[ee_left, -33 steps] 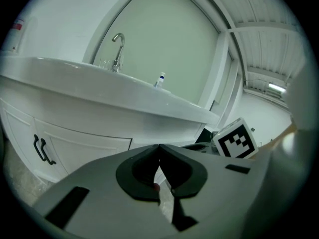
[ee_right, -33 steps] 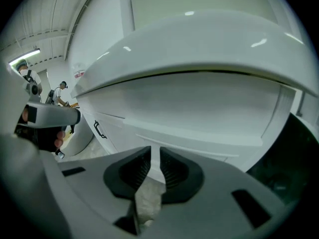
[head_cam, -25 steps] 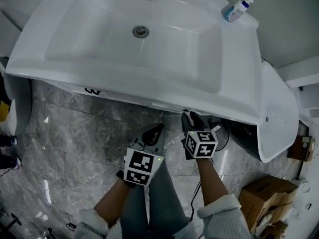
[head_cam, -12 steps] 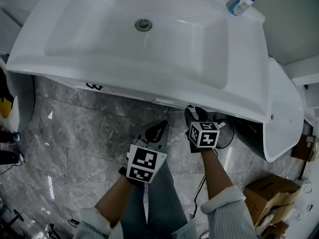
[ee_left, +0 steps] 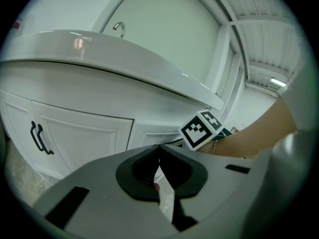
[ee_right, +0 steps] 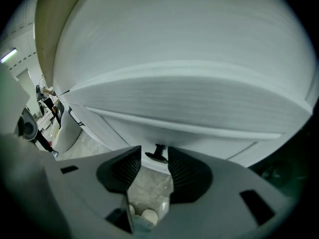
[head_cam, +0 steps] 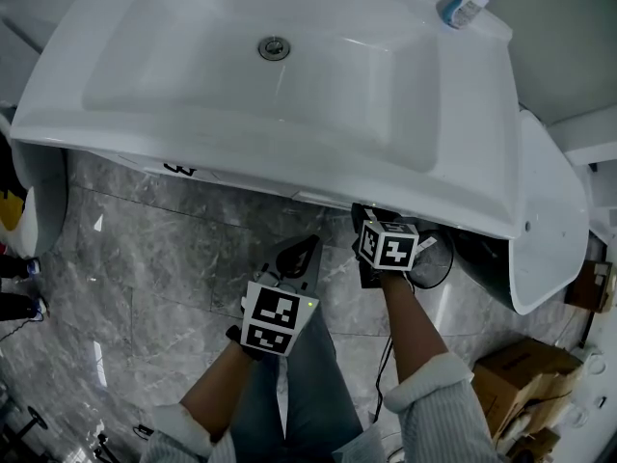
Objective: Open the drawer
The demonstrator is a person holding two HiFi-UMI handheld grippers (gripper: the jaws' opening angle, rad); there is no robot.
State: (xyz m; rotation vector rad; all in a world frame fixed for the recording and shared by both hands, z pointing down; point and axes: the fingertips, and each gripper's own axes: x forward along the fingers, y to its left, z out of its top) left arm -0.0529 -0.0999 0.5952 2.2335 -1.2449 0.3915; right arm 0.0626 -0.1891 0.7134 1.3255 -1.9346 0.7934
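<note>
While a bottle [head_cam: 469,3] tops its corner, the basin [head_cam: 193,75] overhangs the drawer handle [ee_right: 158,154].

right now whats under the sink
A white cabinet with black door handles, and a small black drawer handle just ahead of the open right hand-held gripper. Its inside is hidden behind the fronts.

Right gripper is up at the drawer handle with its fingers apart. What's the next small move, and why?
Probably ease the right gripper forward and close it on the handle. Its fingers stand open, and the small black handle shows just ahead in the gap between them, not yet pinched.
</note>
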